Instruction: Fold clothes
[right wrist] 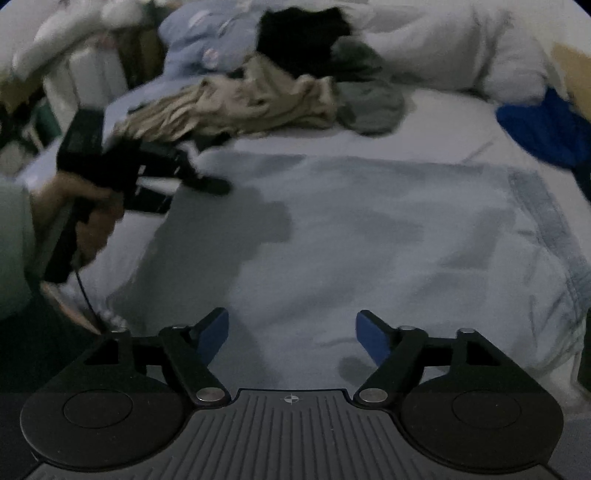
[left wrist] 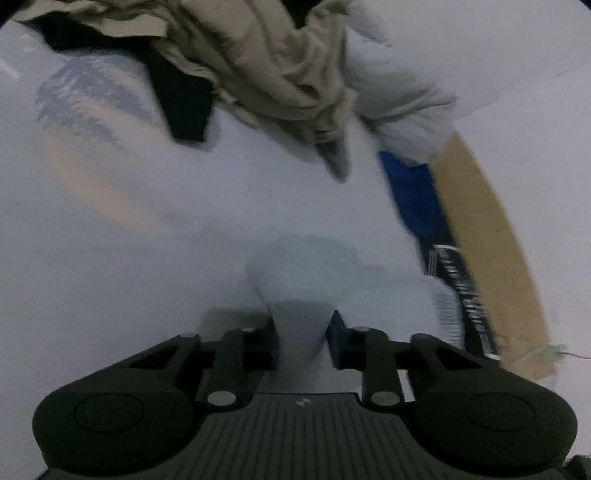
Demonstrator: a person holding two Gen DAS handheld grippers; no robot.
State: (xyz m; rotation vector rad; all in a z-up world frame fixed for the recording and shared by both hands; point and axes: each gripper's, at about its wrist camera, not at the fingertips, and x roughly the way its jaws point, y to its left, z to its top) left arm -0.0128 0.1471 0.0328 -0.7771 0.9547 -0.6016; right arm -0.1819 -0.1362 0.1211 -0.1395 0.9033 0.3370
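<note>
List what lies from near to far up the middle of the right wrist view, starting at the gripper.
right gripper, jaws apart with nothing between them → pale blue garment spread flat → white bed sheet → beige garment, crumpled → black garment at the back of the pile.

You have two grippers: the left gripper [left wrist: 303, 332] and the right gripper [right wrist: 291, 334]. On the bed you have one pale blue garment [right wrist: 351, 236] spread flat, and a heap holding one beige garment [right wrist: 240, 103], one black garment [right wrist: 299, 33] and one grey garment [right wrist: 369, 103]. One bright blue cloth [right wrist: 539, 125] sits apart at the right.
</note>
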